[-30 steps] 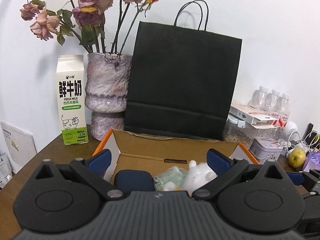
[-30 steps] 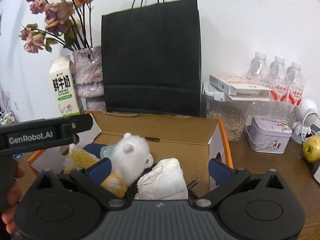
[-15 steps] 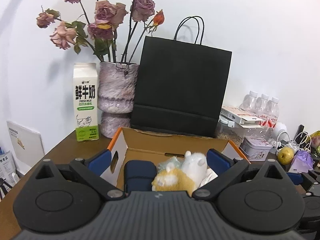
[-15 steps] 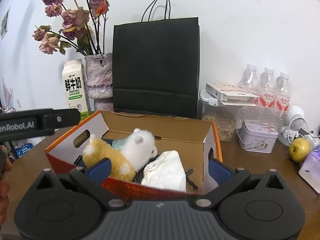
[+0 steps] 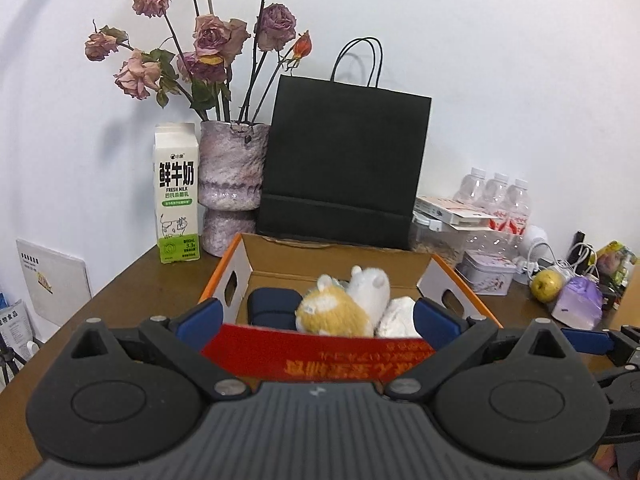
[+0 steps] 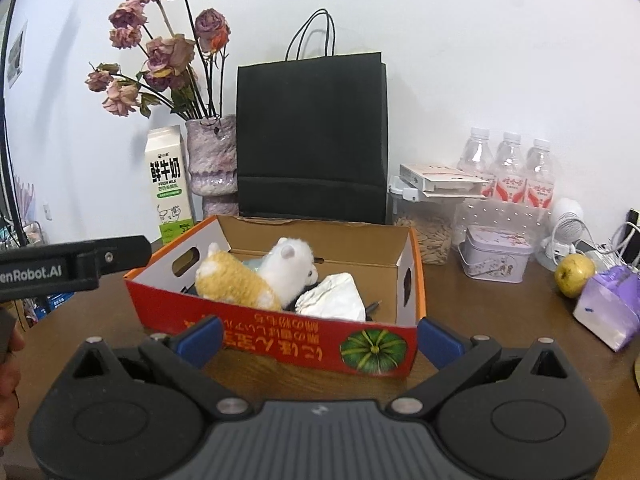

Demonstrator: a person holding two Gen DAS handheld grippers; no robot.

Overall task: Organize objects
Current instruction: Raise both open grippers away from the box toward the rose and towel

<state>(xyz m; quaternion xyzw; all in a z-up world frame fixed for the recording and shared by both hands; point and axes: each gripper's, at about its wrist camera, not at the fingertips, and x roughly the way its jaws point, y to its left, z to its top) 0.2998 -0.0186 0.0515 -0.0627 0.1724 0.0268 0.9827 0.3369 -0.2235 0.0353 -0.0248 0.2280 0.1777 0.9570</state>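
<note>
On the brown wooden table (image 6: 500, 312), an open red-and-orange cardboard box (image 6: 280, 340) is seen just in front of a tall black paper bag (image 6: 312, 140), and it is filled with a yellow-and-white plush toy (image 6: 240, 284), a white plush alpaca (image 6: 290, 266), a crumpled white paper packet (image 6: 332, 298) and a dark blue pouch (image 5: 272, 306). Both the left claw (image 5: 316, 320) and the right claw (image 6: 320, 338) are held wide apart and empty, close before the box's red front wall. A white-and-green milk carton (image 5: 176, 194) and a mottled purple vase of dried roses (image 5: 232, 176) are seen upright beside the bag.
</note>
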